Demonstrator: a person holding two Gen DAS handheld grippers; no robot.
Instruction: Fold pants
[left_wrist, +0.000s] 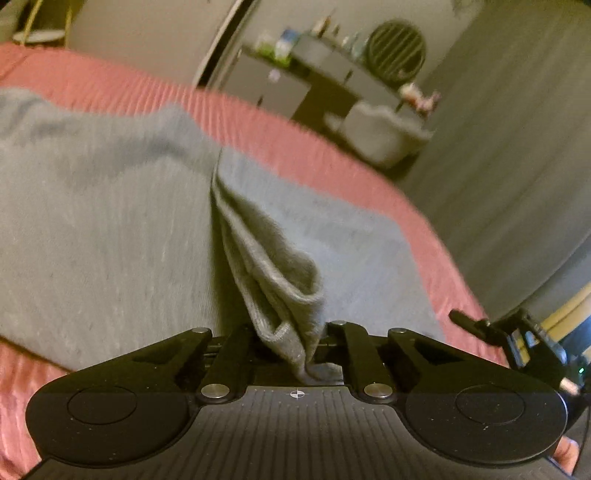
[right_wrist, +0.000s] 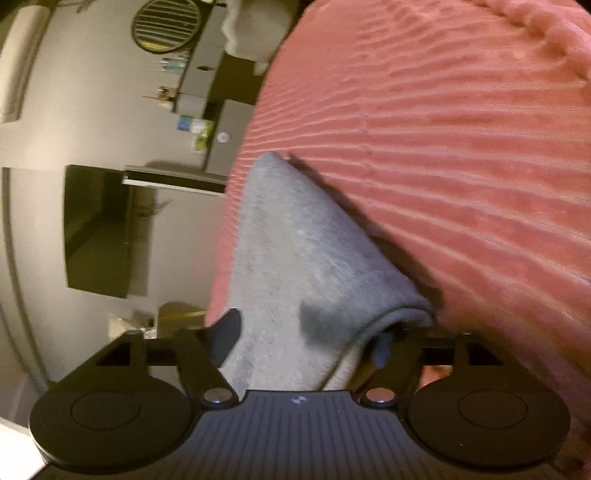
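- Grey sweatpants (left_wrist: 110, 221) lie on the pink ribbed bedspread (left_wrist: 332, 155) ahead of both my grippers, part spread flat, part lifted.
- My left gripper (left_wrist: 295, 354) is clamped on a bunched hem, about 2 or 3 layers hanging between its fingers.
- My right gripper (right_wrist: 314, 354) has cloth draped across it; I cannot tell whether it is pinching.
- To fold well, I judge both edges should travel level and taut, then land aligned on the flat part ahead.
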